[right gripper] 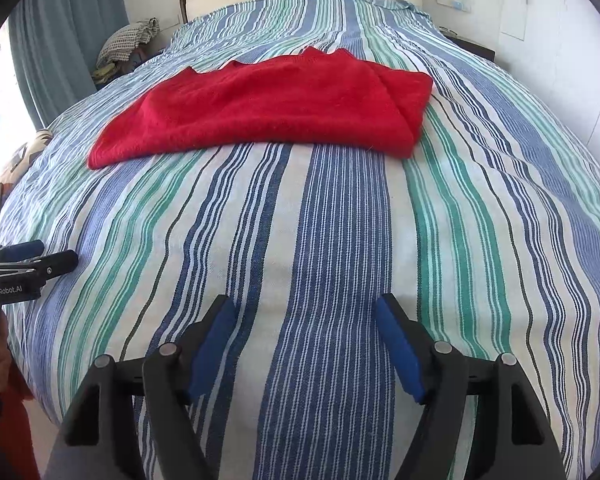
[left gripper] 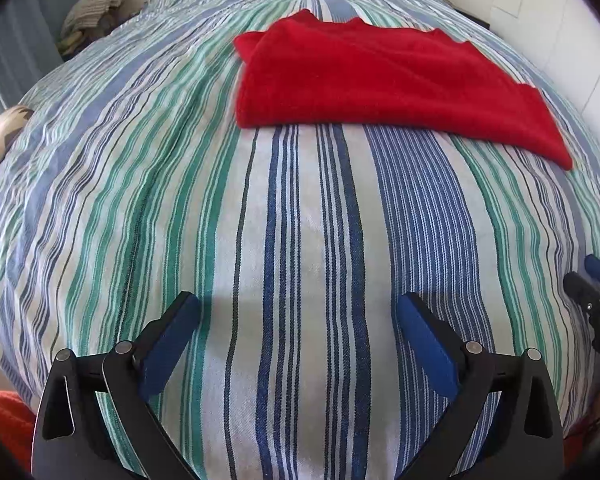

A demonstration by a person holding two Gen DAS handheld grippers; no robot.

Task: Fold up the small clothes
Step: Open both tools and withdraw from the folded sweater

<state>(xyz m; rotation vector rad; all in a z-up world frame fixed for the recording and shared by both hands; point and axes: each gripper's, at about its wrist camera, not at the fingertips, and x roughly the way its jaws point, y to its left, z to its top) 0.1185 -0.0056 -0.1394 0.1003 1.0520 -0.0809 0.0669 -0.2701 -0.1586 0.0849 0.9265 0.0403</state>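
While both my tools hang over the near end of the striped bedspread [left gripper: 300, 240], the red garment [left gripper: 380, 80] lies further up the bed, well apart from either. It looks folded at least once: layered edges show at its right end in the right wrist view. My left gripper [left gripper: 298, 312] has its jaws spread wide and empty; my right gripper [right gripper: 304, 316] is the same. I judge another fold or some tidying may remain, though I cannot be sure.
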